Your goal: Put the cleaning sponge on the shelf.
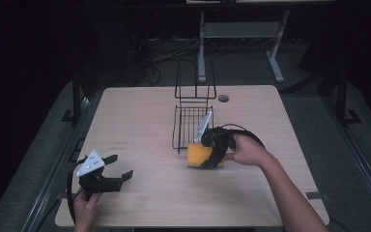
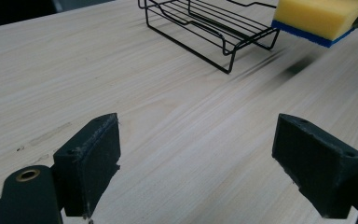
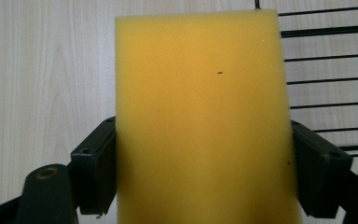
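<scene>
A yellow sponge (image 1: 199, 154) with a blue underside (image 2: 317, 16) is held just off the wooden table (image 1: 140, 121), at the near end of a black wire rack (image 1: 193, 118). My right gripper (image 1: 211, 151) is shut on the sponge (image 3: 200, 93), one jaw pressing each long side, and rack wires (image 3: 326, 79) show to the right behind it. My left gripper (image 1: 121, 166) rests low at the table's front left with its jaws wide apart. In the left gripper view it (image 2: 205, 154) has only bare table between the jaws, with the rack (image 2: 205, 28) farther off.
A round cable hole (image 1: 223, 98) sits near the table's far edge. Behind the table stand a grey desk frame (image 1: 202, 48) and floor cables (image 1: 169, 53). Bare tabletop stretches between the two grippers and left of the rack.
</scene>
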`<state>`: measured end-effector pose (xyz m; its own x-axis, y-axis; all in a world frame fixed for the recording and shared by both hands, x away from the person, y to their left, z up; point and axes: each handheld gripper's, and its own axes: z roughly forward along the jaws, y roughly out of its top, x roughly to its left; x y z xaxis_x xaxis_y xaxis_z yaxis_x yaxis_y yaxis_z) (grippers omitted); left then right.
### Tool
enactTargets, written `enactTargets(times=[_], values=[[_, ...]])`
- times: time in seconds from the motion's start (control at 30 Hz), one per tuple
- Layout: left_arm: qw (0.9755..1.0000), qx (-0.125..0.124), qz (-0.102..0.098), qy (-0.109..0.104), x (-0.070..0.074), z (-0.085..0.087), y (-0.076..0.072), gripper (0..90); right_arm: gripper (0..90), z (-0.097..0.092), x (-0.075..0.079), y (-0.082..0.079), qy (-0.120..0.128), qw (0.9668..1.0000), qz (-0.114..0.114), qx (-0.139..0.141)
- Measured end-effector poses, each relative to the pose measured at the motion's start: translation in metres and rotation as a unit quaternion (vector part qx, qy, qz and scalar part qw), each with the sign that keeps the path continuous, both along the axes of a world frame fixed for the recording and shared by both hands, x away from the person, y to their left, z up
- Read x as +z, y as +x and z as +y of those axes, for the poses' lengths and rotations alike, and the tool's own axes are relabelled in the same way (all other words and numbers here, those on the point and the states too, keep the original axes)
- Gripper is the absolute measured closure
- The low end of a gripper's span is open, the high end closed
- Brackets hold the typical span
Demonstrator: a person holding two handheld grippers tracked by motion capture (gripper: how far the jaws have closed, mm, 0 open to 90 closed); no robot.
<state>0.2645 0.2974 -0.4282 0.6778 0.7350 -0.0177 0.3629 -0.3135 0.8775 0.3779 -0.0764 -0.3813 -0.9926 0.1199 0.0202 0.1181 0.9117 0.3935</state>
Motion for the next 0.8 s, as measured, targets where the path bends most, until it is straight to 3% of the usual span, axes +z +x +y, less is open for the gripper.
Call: enactTargets(times=[0.47,0.8], values=[[1.0,0.001,-0.001,-0.001,0.001,0.0,0.0,14.6,21.1,0.007,-0.002,0.009,0.0,1.0,0.003,0.009],[1.0,0.001,-0.001,-0.004,0.0,0.001,0.0,14.6,21.1,0.011,-0.004,0.019,-0.002,1.0,0.009,0.0]])
